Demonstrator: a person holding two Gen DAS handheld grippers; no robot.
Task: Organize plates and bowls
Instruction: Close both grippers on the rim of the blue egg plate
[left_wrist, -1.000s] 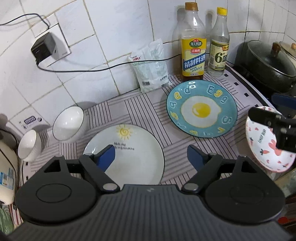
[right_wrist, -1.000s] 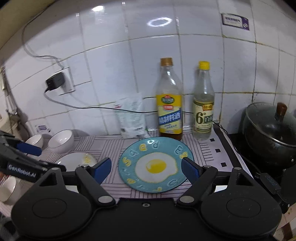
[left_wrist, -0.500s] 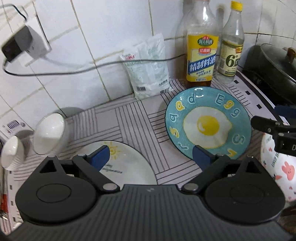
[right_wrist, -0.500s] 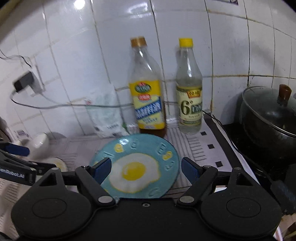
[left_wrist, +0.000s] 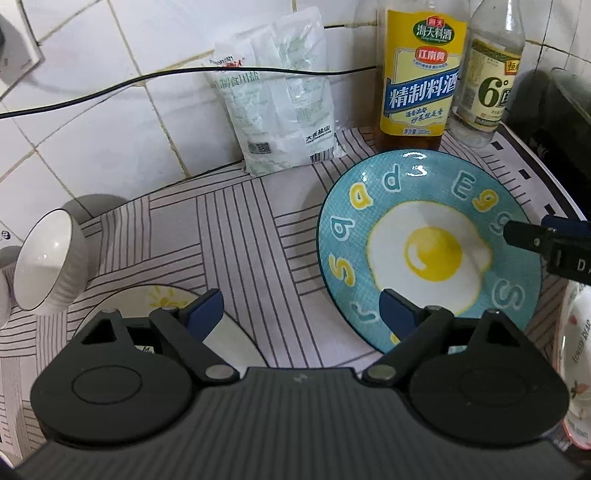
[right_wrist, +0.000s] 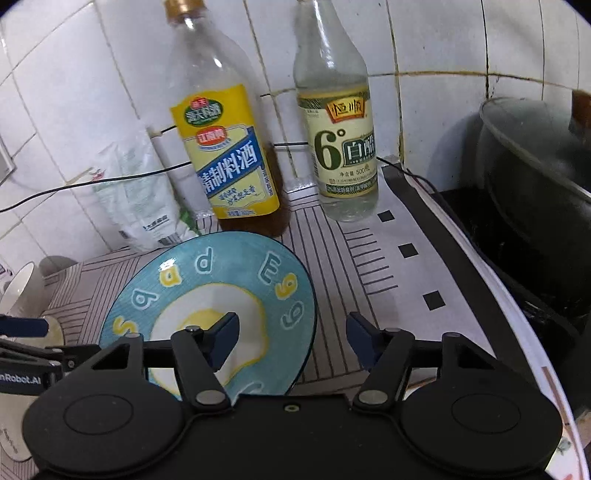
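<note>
Left wrist view: left gripper (left_wrist: 301, 314) at lower centre, fingers spread apart, nothing between them. Right fingertip (left_wrist: 397, 314) over the near rim of the blue egg plate (left_wrist: 369, 236), centre right on the striped mat (left_wrist: 229, 229). White sun plate (left_wrist: 236, 338) lower left, mostly hidden behind the left fingertip. White bowl (left_wrist: 48, 258) tipped on its side at left edge. Salt bag (left_wrist: 277, 99) and two bottles along the tiled wall up top.

Right wrist view: right gripper (right_wrist: 291, 338) lower centre, spread wide, holding nothing. Left fingertip (right_wrist: 225, 338) over the egg plate (right_wrist: 207, 273), right one over bare mat. Cooking wine bottle (right_wrist: 225, 147) and vinegar bottle (right_wrist: 340, 147) upright behind the plate. Pot (right_wrist: 535, 177) at right edge.
</note>
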